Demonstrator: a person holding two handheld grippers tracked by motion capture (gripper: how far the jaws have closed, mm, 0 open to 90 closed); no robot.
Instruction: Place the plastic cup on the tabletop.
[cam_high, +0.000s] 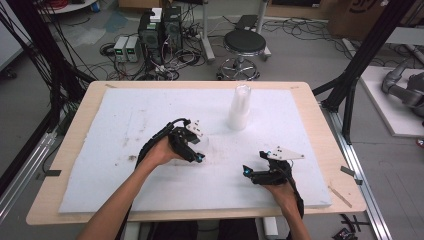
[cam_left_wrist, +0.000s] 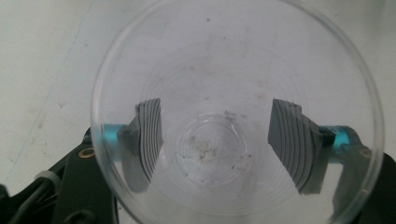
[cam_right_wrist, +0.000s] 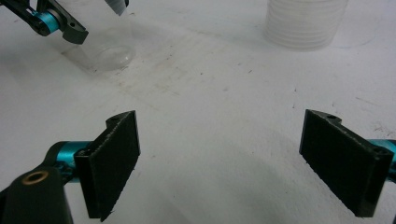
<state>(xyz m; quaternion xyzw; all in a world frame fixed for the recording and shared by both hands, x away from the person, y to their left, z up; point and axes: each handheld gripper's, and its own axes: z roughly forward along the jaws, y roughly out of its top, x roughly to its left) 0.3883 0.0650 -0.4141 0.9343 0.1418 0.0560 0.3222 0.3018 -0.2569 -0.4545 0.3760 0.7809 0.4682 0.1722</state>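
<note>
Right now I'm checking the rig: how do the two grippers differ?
The left gripper is closed on a clear cup, its pads pressing the cup's sides; the right gripper is open and holds nothing. On the foam, the left gripper sits nearer the cup stack, the right gripper nearer the person. Both have black jaws with teal fittings.

The left forearm enters from the bottom left of the high view and slants up toward the centre, its hand (cam_high: 161, 151) wrapped around the left gripper (cam_high: 199, 150). In the left gripper view, the two ribbed grey pads (cam_left_wrist: 149, 130) sit at either side of a clear plastic cup (cam_left_wrist: 236, 107) and press its wall. The right hand (cam_high: 282, 190) comes up at lower right, holding the right gripper (cam_high: 252, 165) low, pointing left. In the right gripper view its black jaws stand wide apart.
</note>
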